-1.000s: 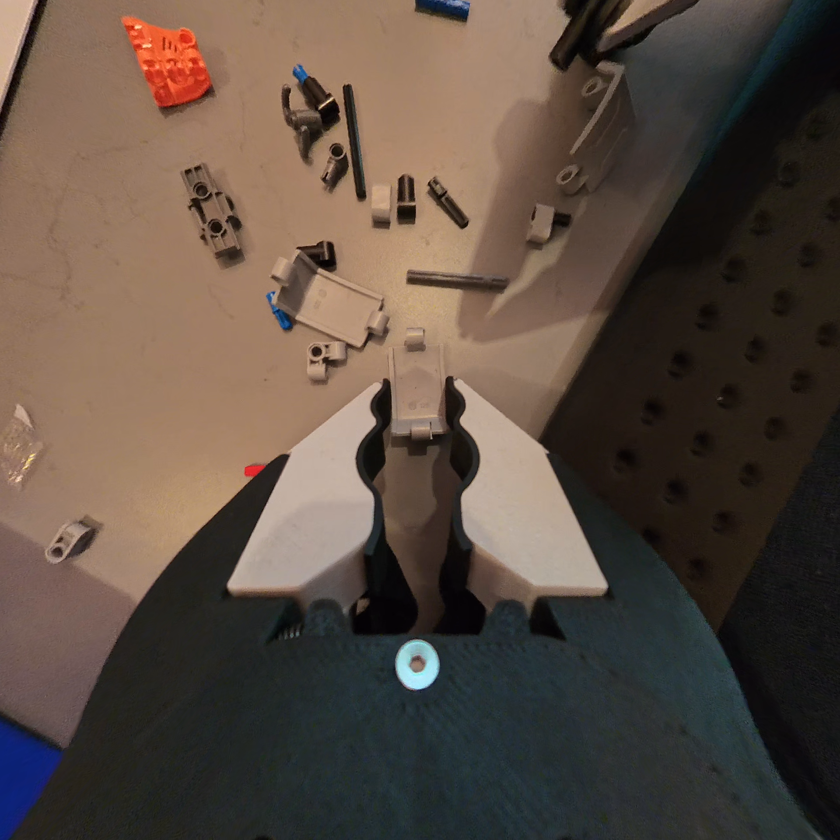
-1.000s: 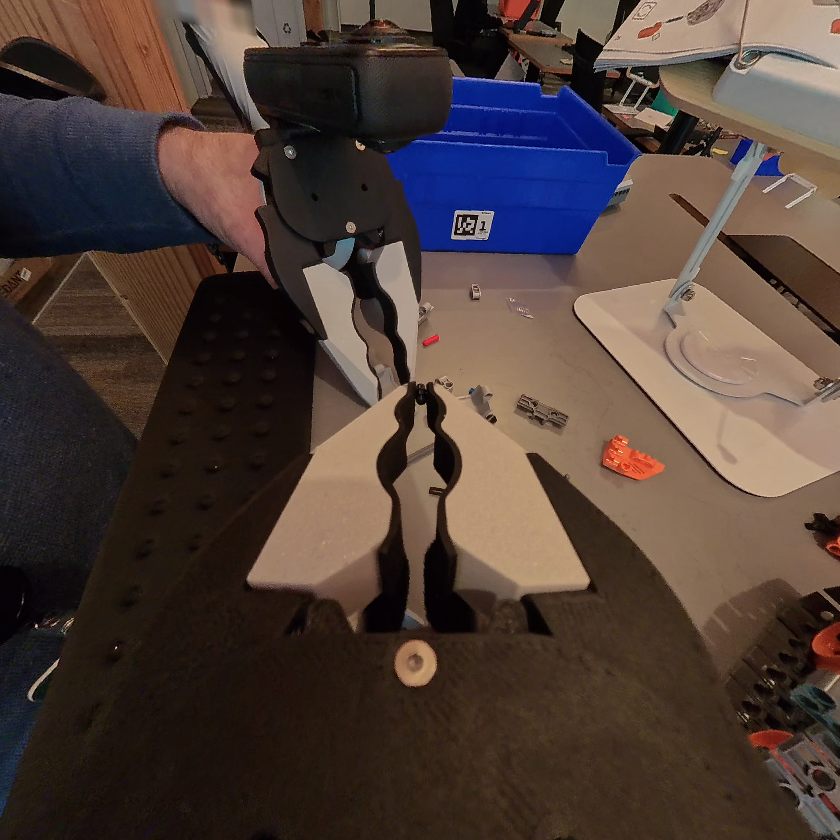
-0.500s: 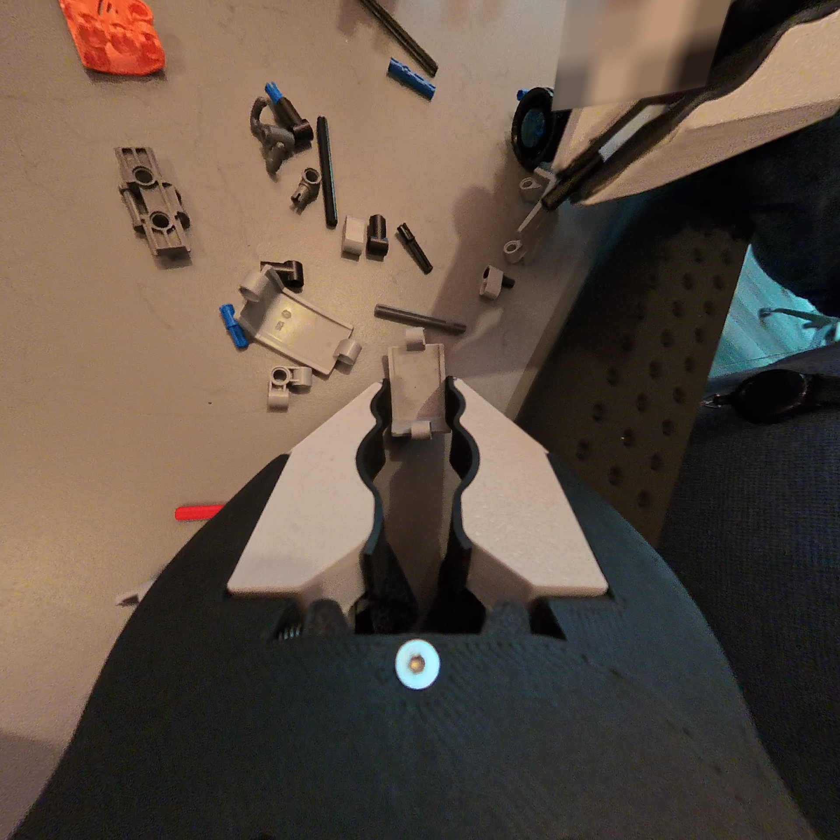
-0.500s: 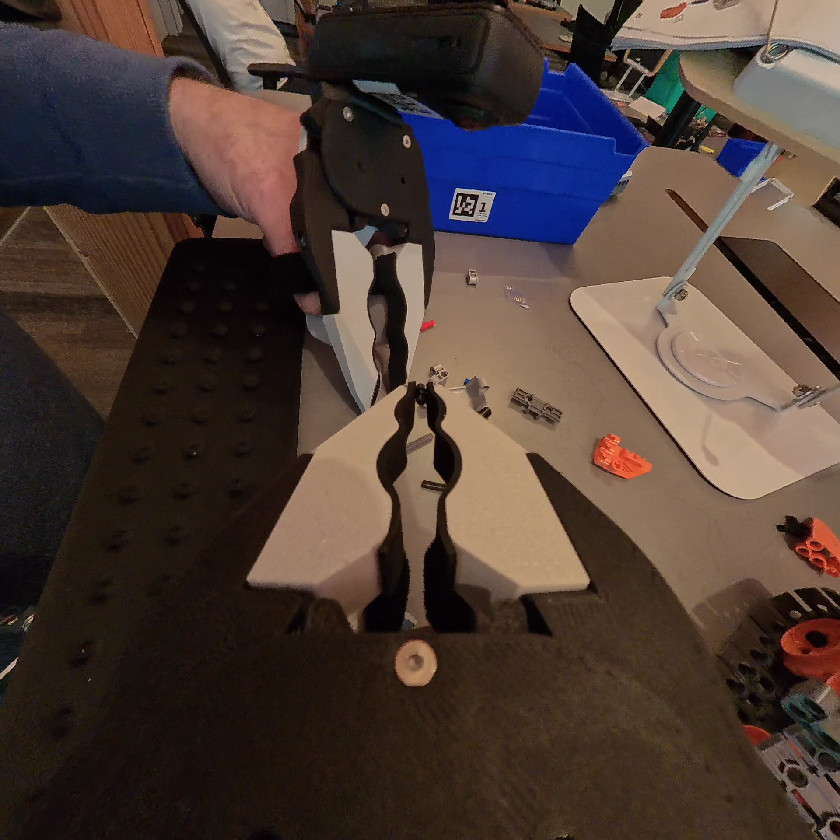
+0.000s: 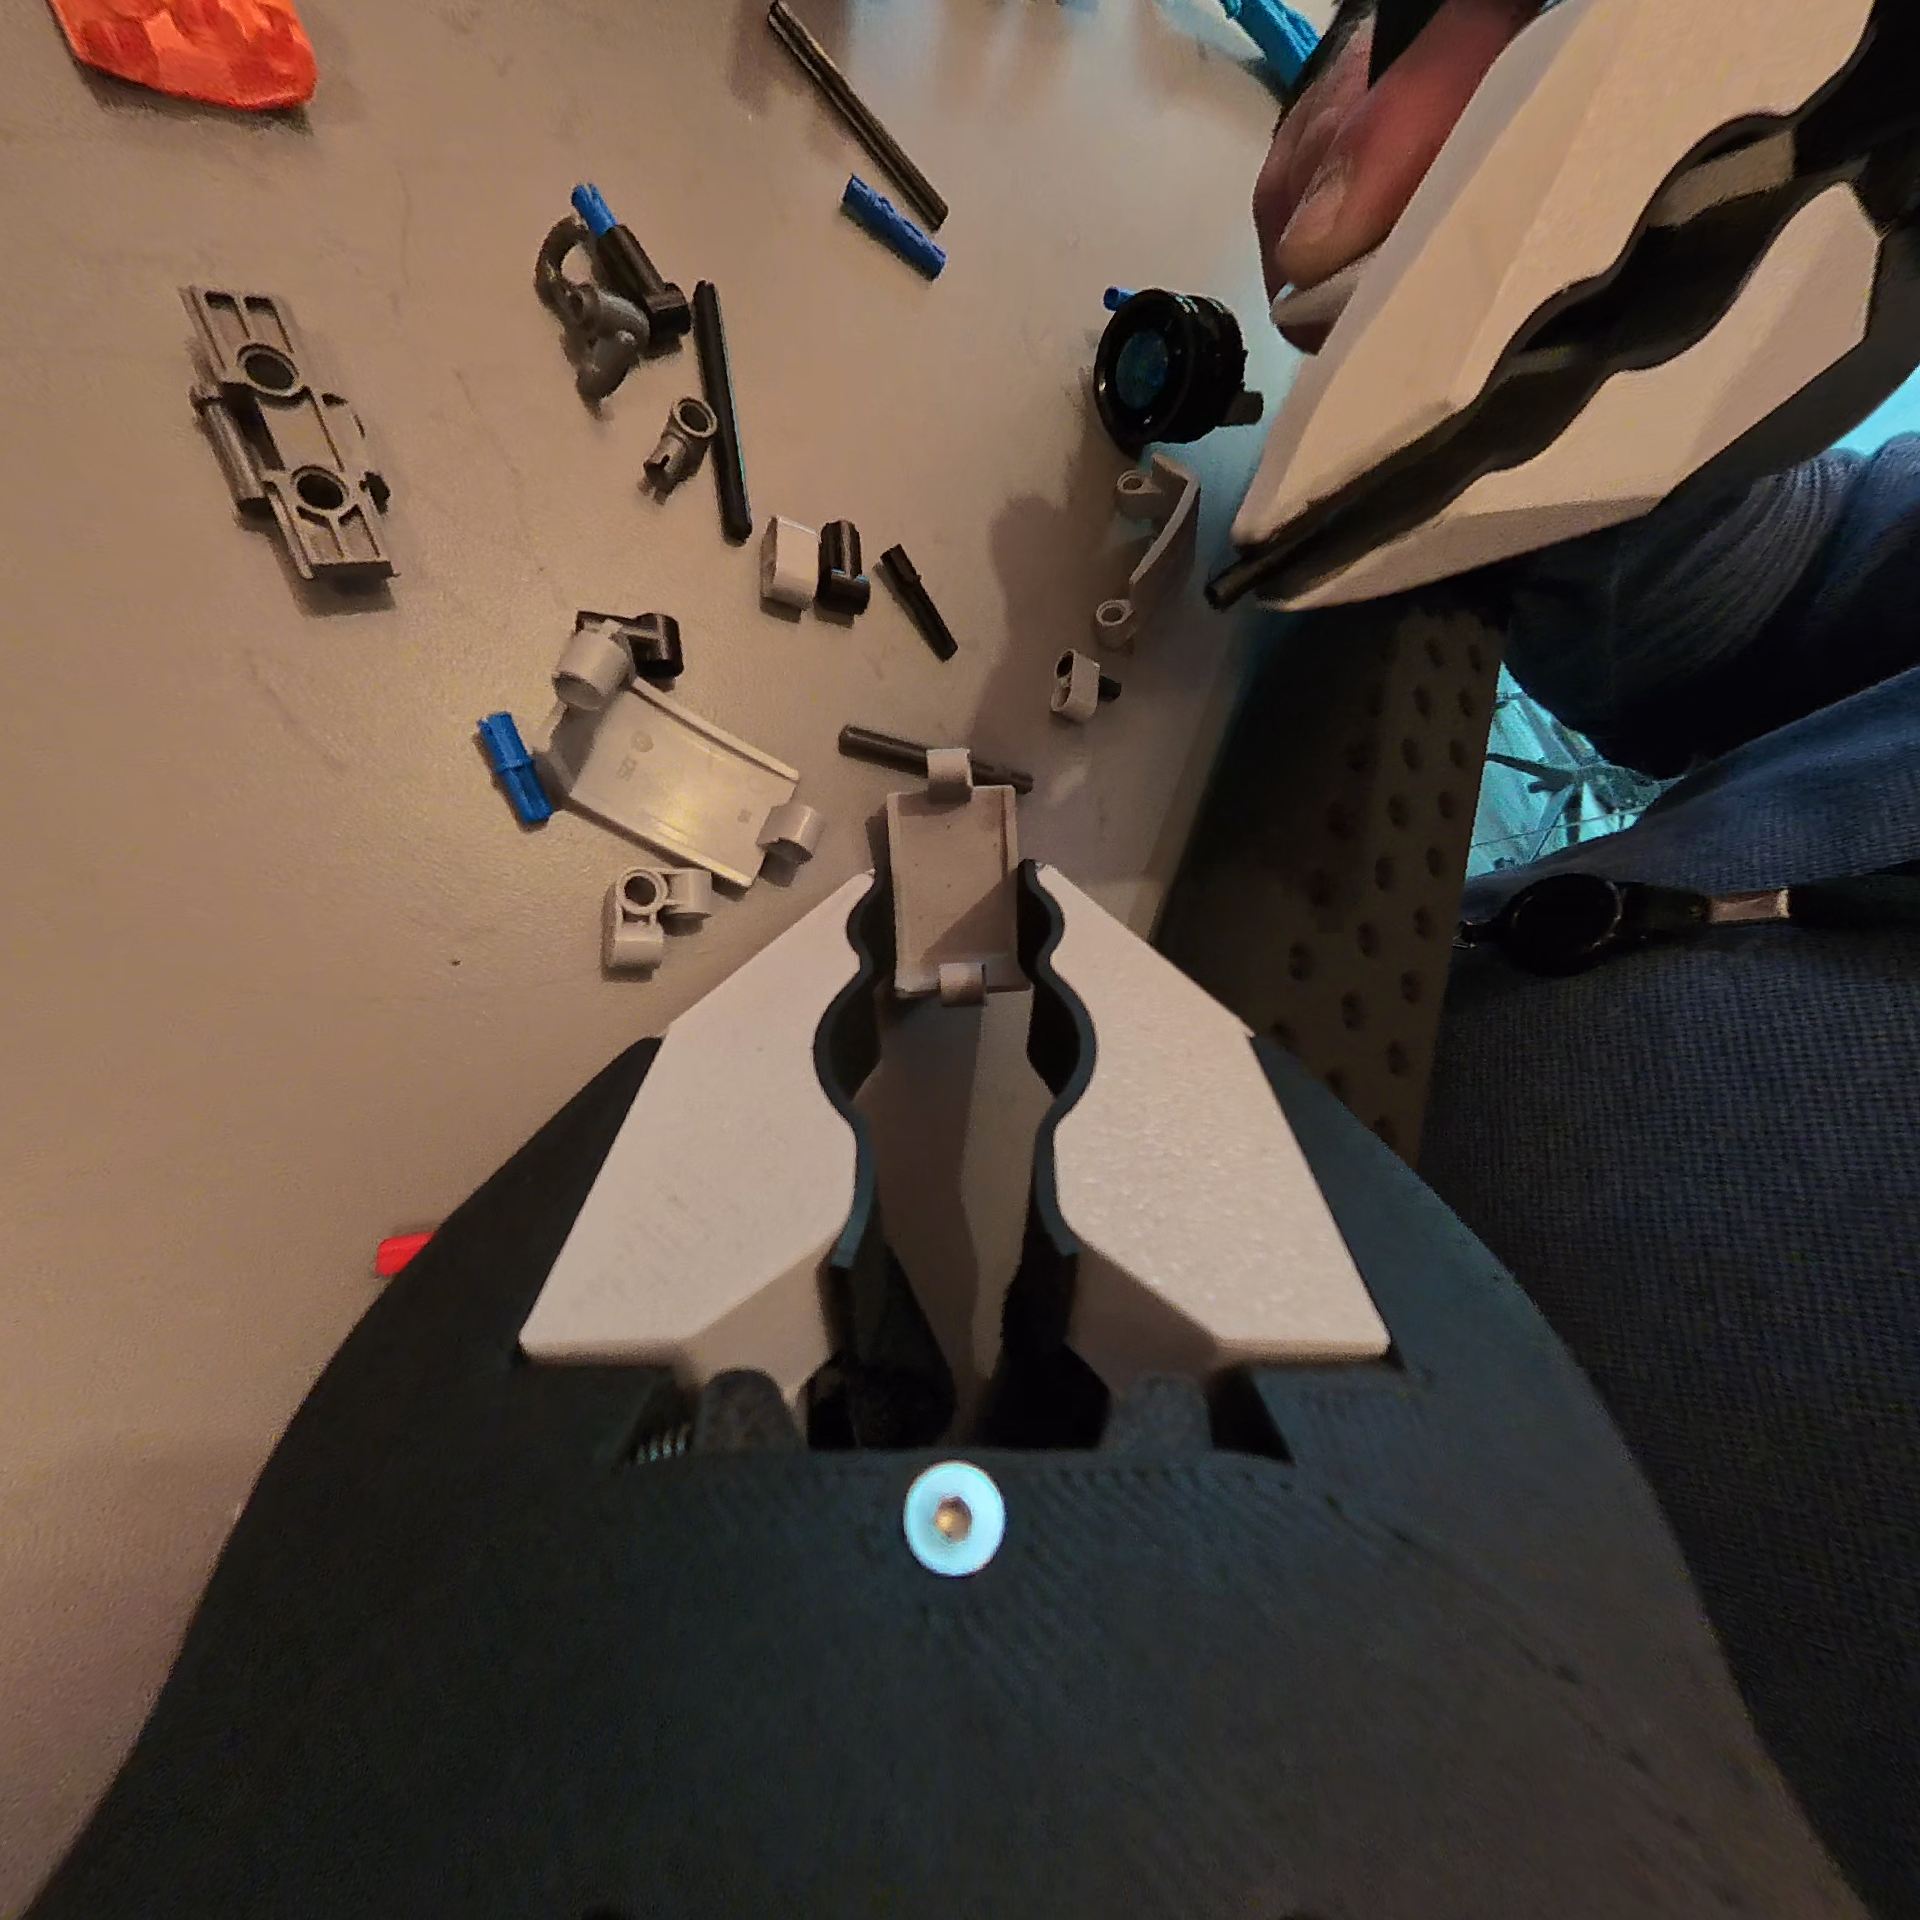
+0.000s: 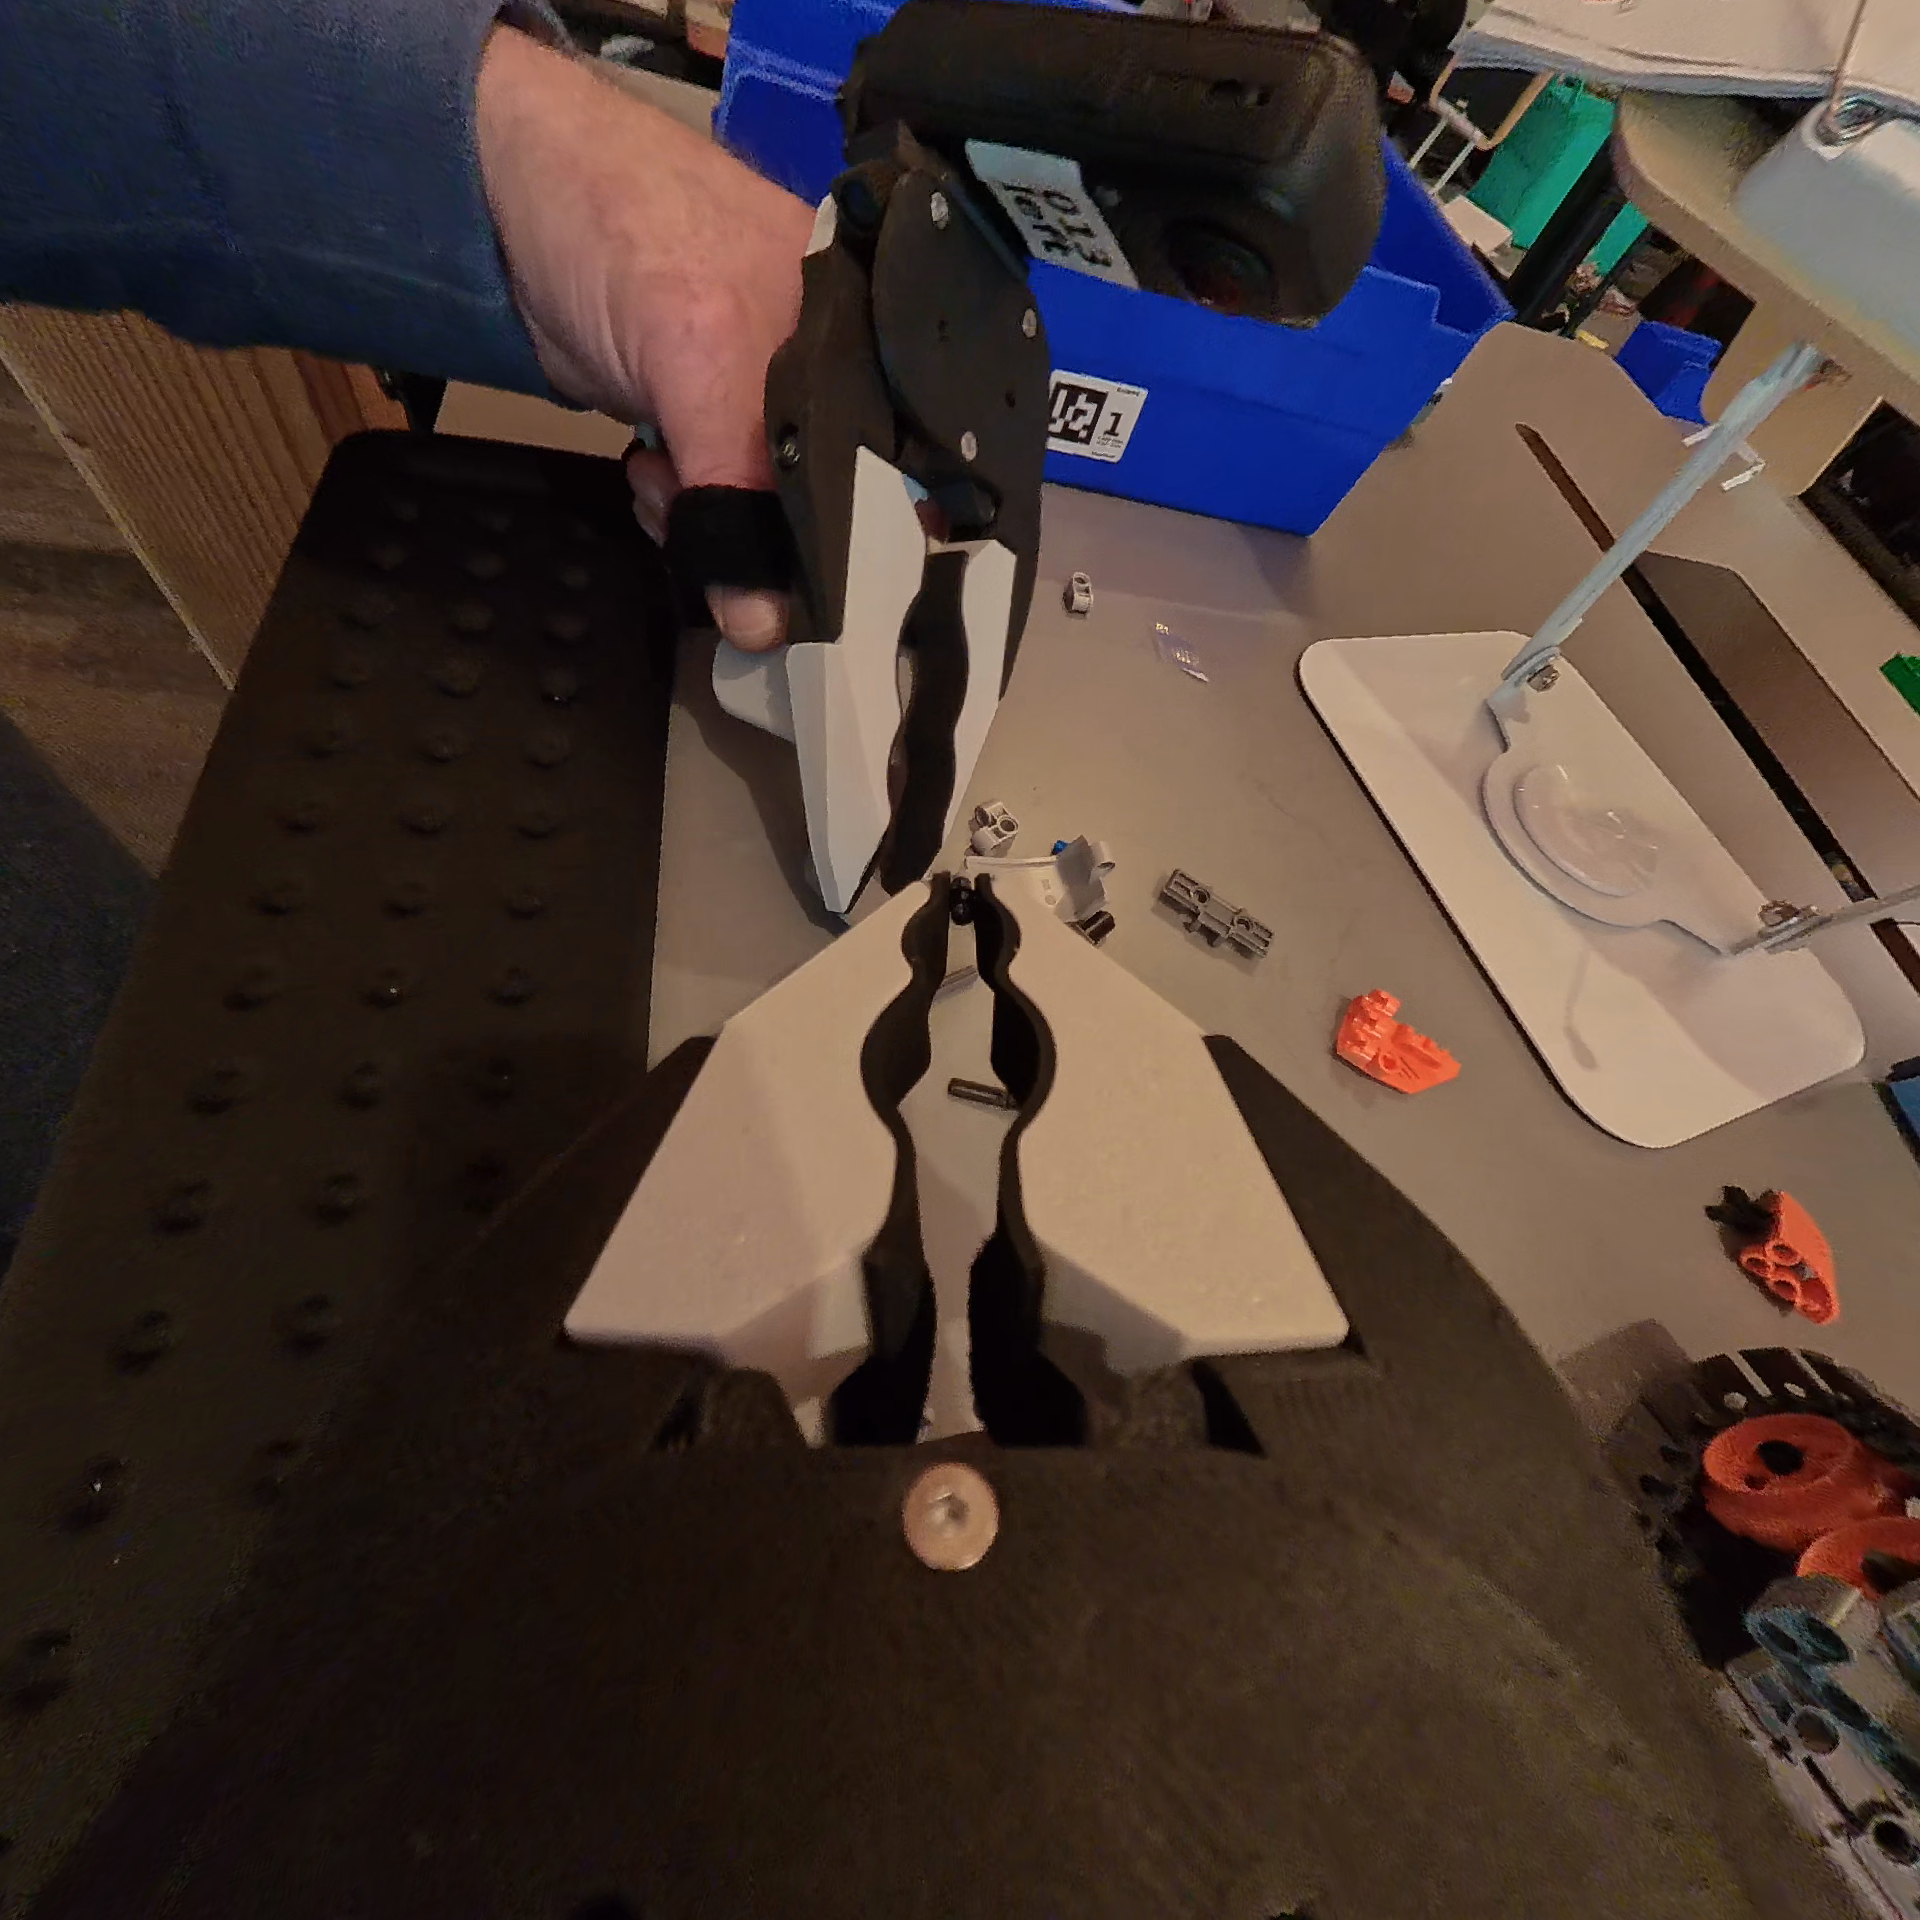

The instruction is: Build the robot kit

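My left gripper [image 5: 951, 894] is shut on a small light grey panel piece [image 5: 951, 883], held by its sides just above the grey table [image 5: 156, 935]. My right gripper [image 6: 961, 899] is shut on a small black pin [image 6: 963, 902] at its very tips. In the right wrist view the left gripper [image 6: 868, 888] hangs tips-down in a person's hand [image 6: 644, 291], its tips just left of my right tips. In the left wrist view the right gripper [image 5: 1236, 582] comes in from the upper right, the black pin poking out of its tip.
Loose parts lie on the table: a larger grey curved panel [image 5: 665, 779], a dark grey plate [image 5: 286, 431], a black wheel [image 5: 1169, 369], black axles, blue pins, an orange piece [image 6: 1392, 1044]. A black studded mat [image 6: 364, 831] borders the table. A blue bin [image 6: 1195, 416] and white stand base [image 6: 1558, 883] stand farther back. Spacing between my two grippers at the tips: around 7 centimeters.
The two grippers have come closer together. The right gripper has entered the left wrist view at the upper right and grown larger. Both grips are unchanged.
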### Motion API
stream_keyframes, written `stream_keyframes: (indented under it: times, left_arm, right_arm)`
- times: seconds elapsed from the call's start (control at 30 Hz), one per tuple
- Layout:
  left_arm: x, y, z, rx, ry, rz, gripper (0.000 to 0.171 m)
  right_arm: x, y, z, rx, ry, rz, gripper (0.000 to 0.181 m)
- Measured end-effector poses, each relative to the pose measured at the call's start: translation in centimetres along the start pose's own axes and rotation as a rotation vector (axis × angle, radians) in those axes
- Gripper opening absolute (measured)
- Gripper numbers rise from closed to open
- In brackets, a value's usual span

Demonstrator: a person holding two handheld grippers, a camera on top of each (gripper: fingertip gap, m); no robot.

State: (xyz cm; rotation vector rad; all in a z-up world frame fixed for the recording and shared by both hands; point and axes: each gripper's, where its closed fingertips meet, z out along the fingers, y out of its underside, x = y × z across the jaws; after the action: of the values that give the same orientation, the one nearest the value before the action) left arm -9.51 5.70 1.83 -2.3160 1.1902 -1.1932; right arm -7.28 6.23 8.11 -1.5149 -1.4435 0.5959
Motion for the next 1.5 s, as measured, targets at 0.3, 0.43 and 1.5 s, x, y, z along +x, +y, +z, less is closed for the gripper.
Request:
stream_keyframes:
  times: [0.3, 0.43, 1.5]
  left_arm:
    - [0.0, -0.3, 0.0, 0.022, 0.054, -0.033, 0.021]
    - [0.0, -0.4, 0.1, 0.028, 0.071, -0.039, 0.021]
    - [-0.7, -0.4, 0.0, 0.027, 0.101, -0.058, 0.014]
  right_arm:
    - [-1.1, 1.2, 1.5, -0.079, -0.009, -0.081, 0.001]
    - [-1.1, 1.6, 2.0, -0.114, 0.008, -0.128, 0.001]
    - [-0.5, 4.2, 3.9, -0.310, 0.043, -0.272, 0.001]
